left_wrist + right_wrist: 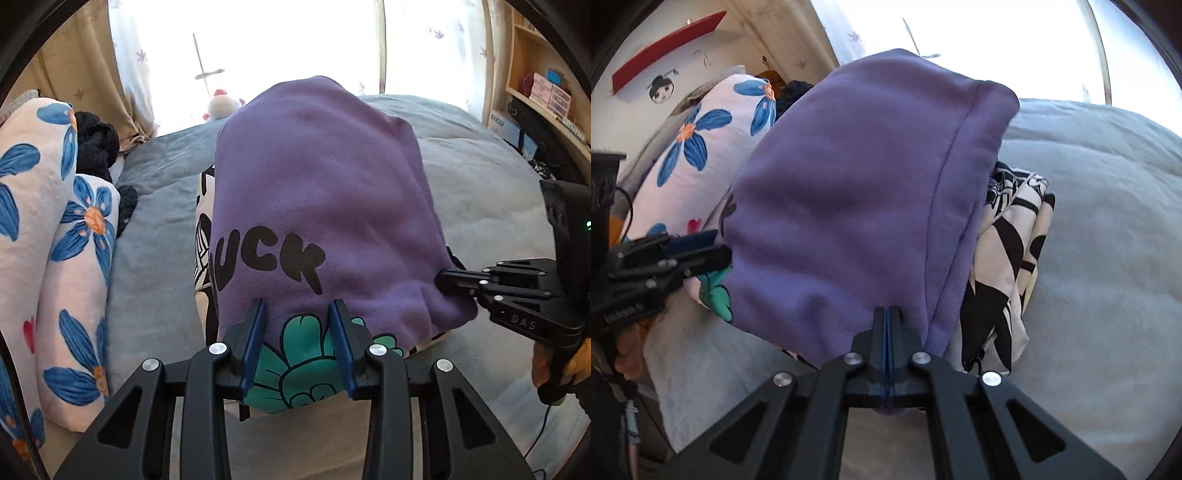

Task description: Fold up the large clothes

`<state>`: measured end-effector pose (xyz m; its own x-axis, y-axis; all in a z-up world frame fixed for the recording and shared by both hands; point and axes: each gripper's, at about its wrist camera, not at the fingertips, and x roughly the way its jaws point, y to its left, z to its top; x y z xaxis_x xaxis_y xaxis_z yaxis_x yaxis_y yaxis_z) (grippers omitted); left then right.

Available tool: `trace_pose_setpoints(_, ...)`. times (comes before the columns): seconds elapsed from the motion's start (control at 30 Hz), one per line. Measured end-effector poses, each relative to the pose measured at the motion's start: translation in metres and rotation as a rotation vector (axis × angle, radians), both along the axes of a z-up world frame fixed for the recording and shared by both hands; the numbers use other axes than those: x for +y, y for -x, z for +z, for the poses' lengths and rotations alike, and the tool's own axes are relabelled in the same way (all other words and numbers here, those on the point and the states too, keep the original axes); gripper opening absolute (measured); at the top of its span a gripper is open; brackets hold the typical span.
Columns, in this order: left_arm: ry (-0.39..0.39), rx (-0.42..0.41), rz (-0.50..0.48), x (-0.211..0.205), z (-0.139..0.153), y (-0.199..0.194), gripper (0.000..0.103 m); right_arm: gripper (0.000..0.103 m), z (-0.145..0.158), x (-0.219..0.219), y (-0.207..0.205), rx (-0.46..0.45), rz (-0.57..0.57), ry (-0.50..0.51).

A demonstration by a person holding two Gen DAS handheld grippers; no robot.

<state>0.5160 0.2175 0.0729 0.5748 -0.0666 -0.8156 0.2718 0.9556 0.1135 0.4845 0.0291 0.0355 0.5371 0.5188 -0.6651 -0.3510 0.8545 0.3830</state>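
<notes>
— Claws first: how are they set?

— Right gripper (886, 314) is seen clenched, its two fingers pressed together on a pinch of the purple sweatshirt (857, 192) at the near edge of the cloth. In the left wrist view the same right gripper (448, 278) is seen biting the sweatshirt's right edge. Left gripper (297, 317) is spread, fingers held apart, with the teal flower print (291, 373) of the sweatshirt (314, 177) lying between and beneath them; nothing is squeezed by it.

— And where is the garment found?

— It is heaped on a grey bed cover (480, 206), bunched into a tall mound, black lettering (269, 258) shown on its front. A black-and-white patterned cloth (1008, 266) is tucked under and beside it, touching it on the right gripper's far side.

— What is seen further out?

— Pillows with blue flowers (74, 258) are stacked just beside the mound at the left. A small plush toy (221, 105) is set near the bright window, curtains (125, 55) hung beside it, and wooden shelves (535, 74) are seen at the far right.
</notes>
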Motion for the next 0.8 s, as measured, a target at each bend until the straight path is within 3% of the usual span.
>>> trace_pose_setpoints(0.27,0.032,0.010,0.075,-0.001,0.012,0.003,0.036,0.002,0.018,-0.003,0.016,0.015,-0.001,0.019)
trace_pose_setpoints(0.5,0.057,0.033,0.081,-0.019,0.037,0.046,0.037,0.002,0.063,-0.032,0.066,0.012,0.014,0.002)
trace_pose_setpoints(0.53,0.065,0.035,0.079,-0.021,0.042,0.052,0.038,0.002,0.070,-0.034,0.073,0.010,0.014,0.000)
trace_pose_setpoints(0.6,0.084,0.030,0.071,-0.033,0.057,0.076,0.057,0.003,0.087,-0.043,0.098,0.006,0.016,-0.004)
trace_pose_setpoints(0.67,0.088,0.006,0.065,-0.044,0.070,0.096,0.068,0.003,0.102,-0.052,0.120,0.006,0.018,-0.002)
trace_pose_setpoints(0.8,0.089,-0.039,0.028,-0.076,0.100,0.151,0.069,0.003,0.132,-0.072,0.175,-0.022,0.004,0.021)
